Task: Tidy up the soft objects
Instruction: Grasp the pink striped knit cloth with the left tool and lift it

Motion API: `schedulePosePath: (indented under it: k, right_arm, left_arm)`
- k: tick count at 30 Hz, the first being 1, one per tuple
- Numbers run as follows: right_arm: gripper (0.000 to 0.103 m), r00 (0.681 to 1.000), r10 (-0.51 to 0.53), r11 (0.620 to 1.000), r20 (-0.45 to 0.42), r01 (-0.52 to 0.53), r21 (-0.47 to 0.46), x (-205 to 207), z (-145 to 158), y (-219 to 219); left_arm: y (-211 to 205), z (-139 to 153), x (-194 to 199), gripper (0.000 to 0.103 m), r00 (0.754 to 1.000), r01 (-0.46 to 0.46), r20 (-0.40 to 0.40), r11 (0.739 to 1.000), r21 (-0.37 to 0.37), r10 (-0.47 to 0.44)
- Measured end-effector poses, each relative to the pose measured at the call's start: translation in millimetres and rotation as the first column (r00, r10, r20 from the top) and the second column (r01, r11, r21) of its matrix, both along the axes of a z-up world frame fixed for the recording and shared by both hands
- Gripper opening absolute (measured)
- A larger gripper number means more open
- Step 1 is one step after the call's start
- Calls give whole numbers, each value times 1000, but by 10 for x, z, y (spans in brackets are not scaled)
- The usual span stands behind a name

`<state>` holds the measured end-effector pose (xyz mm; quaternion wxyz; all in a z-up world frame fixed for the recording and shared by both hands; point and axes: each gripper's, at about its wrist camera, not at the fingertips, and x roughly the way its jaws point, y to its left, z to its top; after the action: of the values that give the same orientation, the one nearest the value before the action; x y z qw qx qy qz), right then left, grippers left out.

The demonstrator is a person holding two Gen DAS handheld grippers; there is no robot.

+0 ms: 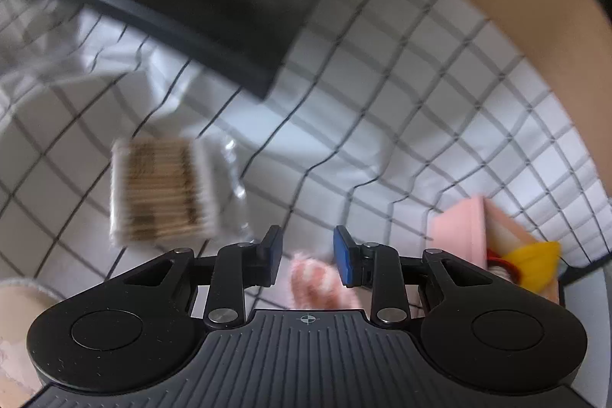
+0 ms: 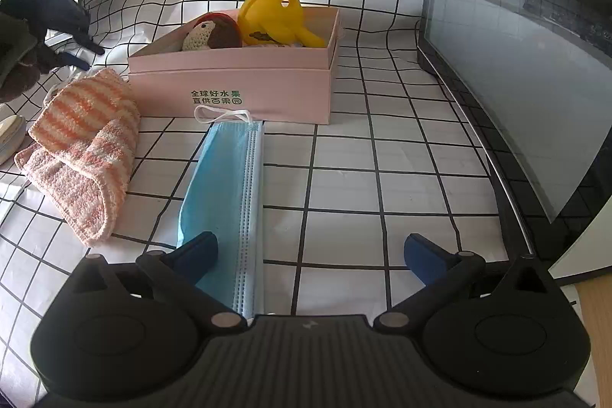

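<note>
The left gripper point(image 1: 308, 257) hangs over the checked white tablecloth point(image 1: 401, 109) with its blue-padded jaws drawn fairly close, a narrow gap between them and nothing clamped; through that gap, below the pads, shows a fluffy pink-and-white striped knitted cloth point(image 1: 319, 283), which the pads do not press. Just to the left of the fingers lies a clear plastic pack of cotton swabs point(image 1: 162, 192), blurred by motion, and toward the cloth's right edge stands the pink cardboard box point(image 1: 459, 232) with a yellow soft plastic funnel point(image 1: 535, 260) showing in it. A dark flat monitor point(image 1: 214, 6) stands beyond, across the cloth. The right gripper point(image 2: 310, 251) has its jaws spread wide and holds nothing; a light blue pleated face mask point(image 2: 225, 201) lies flat on the tablecloth point(image 2: 401, 178), its near end running under the left finger, and whether the two touch cannot be told. The mask's white ear loop point(image 2: 222, 113) lies against the front wall of the pink box point(image 2: 229, 86), which sits toward the far edge of the cloth and holds the yellow funnel point(image 2: 275, 16) and a crocheted brown-and-cream doll point(image 2: 210, 35). The striped knitted cloth point(image 2: 84, 151) lies crumpled just left of the mask, near the box's front left corner. The dark monitor point(image 2: 516, 83) runs along the cloth's right edge.
</note>
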<state>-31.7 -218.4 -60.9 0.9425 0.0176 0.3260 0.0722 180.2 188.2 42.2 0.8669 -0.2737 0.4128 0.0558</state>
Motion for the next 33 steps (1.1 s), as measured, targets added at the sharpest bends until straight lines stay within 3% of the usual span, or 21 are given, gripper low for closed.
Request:
schedulePosePath:
  k: [4, 7, 10, 12, 15, 17, 21, 25, 26, 30, 33]
  right_arm:
    - [103, 1000, -1, 1000, 0, 1, 0, -2, -1, 5]
    - [103, 1000, -1, 1000, 0, 1, 0, -2, -2, 6]
    - [103, 1000, -2, 1000, 0, 2, 0, -3, -3, 8]
    - [103, 1000, -3, 1000, 1, 3, 0, -3, -3, 9]
    - [103, 1000, -3, 1000, 1, 3, 0, -4, -3, 12]
    - [103, 1000, -3, 1000, 1, 3, 1, -3, -2, 13]
    - [103, 1000, -3, 1000, 1, 3, 1, -4, -2, 17]
    - [103, 1000, -3, 1000, 1, 3, 1, -2, -7, 15]
    - [103, 1000, -3, 1000, 1, 3, 1, -1, -8, 14]
    - [103, 1000, -2, 1000, 1, 2, 1, 2, -14, 11]
    - [97, 999, 25, 1000, -30, -25, 18, 30, 84, -12]
  left_arm:
    - [154, -201, -42, 32, 999, 8, -44, 981, -196, -17]
    - [163, -338, -105, 32, 996, 74, -18, 941, -331, -84]
    - [75, -451, -141, 32, 979, 182, -3, 883, -433, -203]
    - [-52, -435, -207, 32, 952, 285, 29, 847, -450, -305]
    - [-271, -366, -416, 32, 878, 456, 90, 761, -461, -471]
    - [-457, -346, -606, 32, 828, 529, 83, 723, -444, -555]
    - [-815, -322, -995, 32, 760, 624, 43, 712, -322, -648]
    - [-959, -301, -1234, 32, 798, 592, 41, 770, -238, -601]
    - [-1001, -272, -1300, 32, 797, 597, 37, 775, -208, -603]
    - [-1185, -165, -1542, 32, 734, 678, -30, 734, -38, -679]
    - [-1138, -225, -1652, 32, 740, 668, -54, 742, -49, -670]
